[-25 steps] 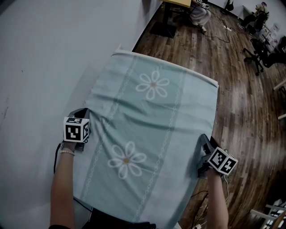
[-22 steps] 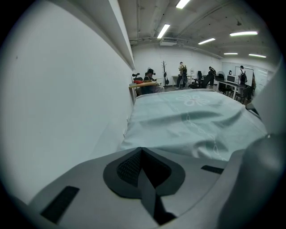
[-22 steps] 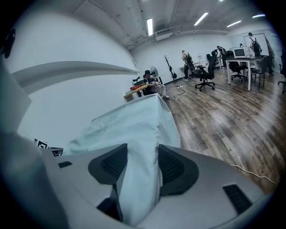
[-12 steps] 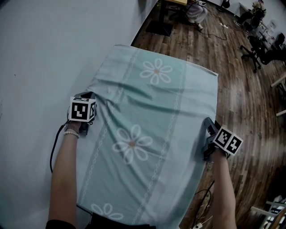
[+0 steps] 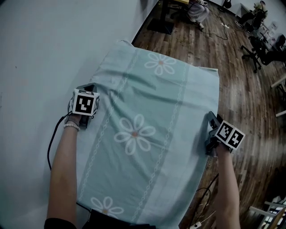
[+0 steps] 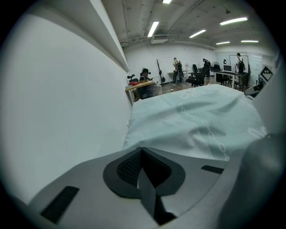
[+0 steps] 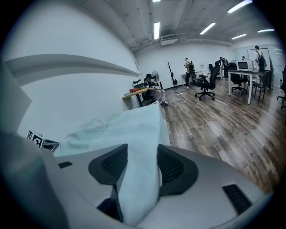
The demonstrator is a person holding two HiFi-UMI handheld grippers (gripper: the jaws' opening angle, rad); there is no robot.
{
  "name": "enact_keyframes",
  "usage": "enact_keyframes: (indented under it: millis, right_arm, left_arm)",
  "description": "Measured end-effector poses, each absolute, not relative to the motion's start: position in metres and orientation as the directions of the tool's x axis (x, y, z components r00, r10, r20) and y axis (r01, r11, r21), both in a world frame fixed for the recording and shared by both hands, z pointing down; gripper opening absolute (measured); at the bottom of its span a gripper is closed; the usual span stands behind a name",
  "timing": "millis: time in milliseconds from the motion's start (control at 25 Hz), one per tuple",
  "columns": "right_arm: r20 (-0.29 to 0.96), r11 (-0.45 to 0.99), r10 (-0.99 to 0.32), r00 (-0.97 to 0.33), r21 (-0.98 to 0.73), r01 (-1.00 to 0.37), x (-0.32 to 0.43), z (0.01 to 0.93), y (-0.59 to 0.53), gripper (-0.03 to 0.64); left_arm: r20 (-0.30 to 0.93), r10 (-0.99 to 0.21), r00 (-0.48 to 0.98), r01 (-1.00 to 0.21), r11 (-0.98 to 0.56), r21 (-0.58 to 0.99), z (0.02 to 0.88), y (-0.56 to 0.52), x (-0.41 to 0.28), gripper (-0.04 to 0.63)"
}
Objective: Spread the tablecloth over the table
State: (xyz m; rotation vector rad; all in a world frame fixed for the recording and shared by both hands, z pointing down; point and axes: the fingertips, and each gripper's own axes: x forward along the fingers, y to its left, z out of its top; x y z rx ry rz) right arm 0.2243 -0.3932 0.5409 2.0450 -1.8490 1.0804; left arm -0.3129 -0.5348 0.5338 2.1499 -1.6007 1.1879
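Observation:
A pale teal tablecloth [image 5: 147, 103] with white flower prints lies along the table, its far end draped over the far edge. My left gripper [image 5: 90, 88] is at the cloth's left border beside the wall. Its jaws are pressed together, and the cloth's edge [image 6: 201, 116] runs into them in the left gripper view [image 6: 142, 150]. My right gripper [image 5: 209, 118] is at the cloth's right border. In the right gripper view [image 7: 143, 153] a fold of the tablecloth [image 7: 129, 129] is pinched between its dark pads. The cloth hides the tabletop.
A white wall [image 5: 44, 53] runs close along the table's left side. Wood floor [image 5: 250, 103] lies to the right, with office chairs [image 5: 261, 49] and a desk [image 5: 176, 2] further off. Cables [image 5: 203, 197] trail on the floor near the table's right corner.
Both grippers have moved away from me along the table's sides and taken the cloth with them. The flower prints slid toward the far end, and another flower has come into view near me.

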Motion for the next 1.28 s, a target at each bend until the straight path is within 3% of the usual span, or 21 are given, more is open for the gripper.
enact_keyframes:
  millis: [440,560,680,840,1280]
  right_arm:
    - [0.53,-0.014,-0.834,-0.155,-0.302,-0.953,0.193,0.491,-0.323,0.195]
    - [0.483,0.076,-0.857,-0.178,-0.223,-0.972,0.182,0.469,-0.307,0.14]
    - [0.434,0.157,-0.878,-0.203,-0.14,-0.978,0.171,0.443,-0.288,0.085]
    - [0.385,0.259,-0.88,-0.277,-0.1,-0.961,0.155,0.412,-0.257,0.062]
    - [0.276,0.531,-0.816,-0.507,0.014,-0.847,0.125,0.334,-0.162,0.051]
  left_arm:
    - [0.698,-0.716,0.019,-0.922,-0.283,-0.264,0.52,-0.421,-0.373,0.012]
    - [0.632,-0.775,0.024,-0.944,-0.225,-0.24,0.487,-0.384,-0.374,0.012]
    - [0.548,-0.835,0.051,-0.965,-0.183,-0.189,0.44,-0.345,-0.36,0.012]
    - [0.451,-0.89,0.063,-0.978,-0.146,-0.151,0.386,-0.286,-0.329,0.012]
    - [0.254,-0.965,0.062,-0.986,-0.099,-0.136,0.279,-0.135,-0.233,0.012]
